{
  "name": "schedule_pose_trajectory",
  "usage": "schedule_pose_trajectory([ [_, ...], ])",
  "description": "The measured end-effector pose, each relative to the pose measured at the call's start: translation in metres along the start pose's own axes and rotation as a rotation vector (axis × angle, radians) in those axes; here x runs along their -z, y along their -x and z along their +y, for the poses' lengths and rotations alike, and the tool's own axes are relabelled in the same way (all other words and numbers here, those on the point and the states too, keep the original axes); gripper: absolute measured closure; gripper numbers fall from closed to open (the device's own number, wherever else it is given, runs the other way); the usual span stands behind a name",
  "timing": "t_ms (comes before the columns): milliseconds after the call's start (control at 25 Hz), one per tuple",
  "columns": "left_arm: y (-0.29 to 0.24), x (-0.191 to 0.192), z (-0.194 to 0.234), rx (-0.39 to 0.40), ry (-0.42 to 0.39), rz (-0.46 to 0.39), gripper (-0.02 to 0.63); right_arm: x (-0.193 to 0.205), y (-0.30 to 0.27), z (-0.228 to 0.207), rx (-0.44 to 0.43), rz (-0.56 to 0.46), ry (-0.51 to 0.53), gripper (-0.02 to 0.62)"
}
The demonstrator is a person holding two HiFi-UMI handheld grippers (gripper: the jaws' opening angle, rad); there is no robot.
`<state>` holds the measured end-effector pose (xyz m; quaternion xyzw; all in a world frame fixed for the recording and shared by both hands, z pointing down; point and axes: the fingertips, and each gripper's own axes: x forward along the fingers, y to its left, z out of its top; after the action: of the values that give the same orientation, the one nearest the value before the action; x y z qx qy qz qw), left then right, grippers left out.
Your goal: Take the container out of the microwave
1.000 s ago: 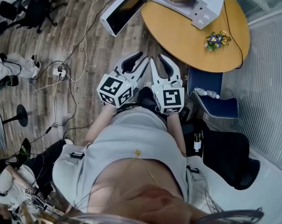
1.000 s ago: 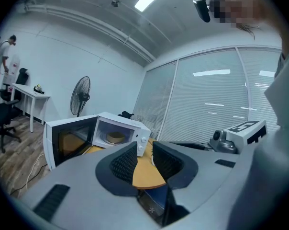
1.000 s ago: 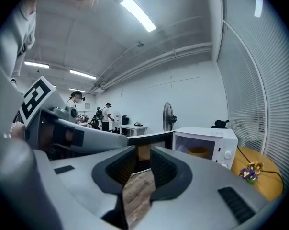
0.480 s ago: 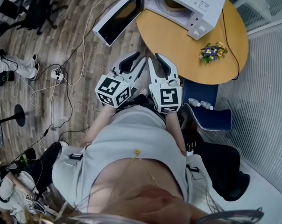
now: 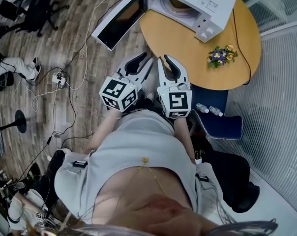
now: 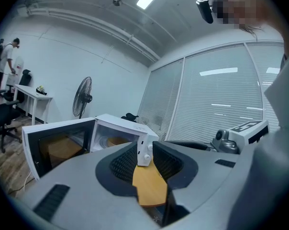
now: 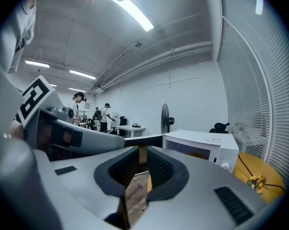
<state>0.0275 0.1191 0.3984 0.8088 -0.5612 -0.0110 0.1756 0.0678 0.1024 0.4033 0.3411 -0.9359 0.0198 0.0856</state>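
A white microwave (image 5: pixel 200 1) stands on the round wooden table (image 5: pixel 188 43), its door (image 5: pixel 120 17) swung wide open to the left. A brownish container (image 5: pixel 177 4) sits inside the cavity; the left gripper view also shows this container (image 6: pixel 116 141). Both grippers hover close to the person's chest, short of the table edge, pointing toward the microwave. My left gripper (image 5: pixel 147 59) (image 6: pixel 145 150) is open by a narrow gap, with nothing between its pads. My right gripper (image 5: pixel 164 59) (image 7: pixel 142 155) is beside it, likewise open by a narrow gap and empty.
A small bunch of flowers (image 5: pixel 218 55) lies on the table right of the microwave. A blue chair (image 5: pixel 215 117) with bottles (image 5: pixel 207 109) stands under the table edge. Cables and a power strip (image 5: pixel 59 77) lie across the wooden floor at left. A fan (image 6: pixel 83 97) stands behind.
The microwave and table have slid left and slightly down in the head view as the person nears them. Both grippers keep the same pose and gap.
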Motion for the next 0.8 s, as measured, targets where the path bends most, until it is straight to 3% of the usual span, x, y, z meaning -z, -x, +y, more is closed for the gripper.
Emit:
schedule_pose_trajectory([
  [800,-0.057,-0.024,0.038,0.106,-0.003,0.017,0.504,-0.010,-0.060,-0.029,0.079,0.001,0.012,0.555],
])
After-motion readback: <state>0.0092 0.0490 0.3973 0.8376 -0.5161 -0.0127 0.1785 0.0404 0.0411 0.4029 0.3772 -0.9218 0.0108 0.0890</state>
